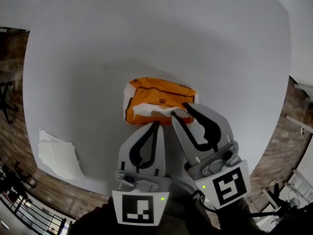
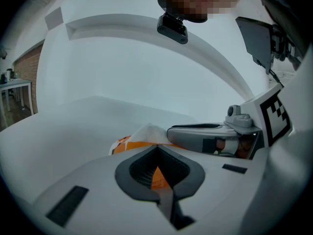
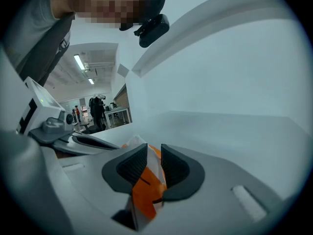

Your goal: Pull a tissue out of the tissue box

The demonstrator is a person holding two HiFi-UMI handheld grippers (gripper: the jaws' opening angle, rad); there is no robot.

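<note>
our right gripper (image 1: 180, 110) has its fingers parted. the tissue (image 1: 152, 111) poking from the orange tissue pack (image 1: 159, 93) stands loose between them, not pinched. our left gripper (image 1: 157, 124) is closed, its tips at the pack's near edge, just beside the right fingers. we should centre the fold between the pads, close firmly, then pull upward while the left steadies the pack.
</note>
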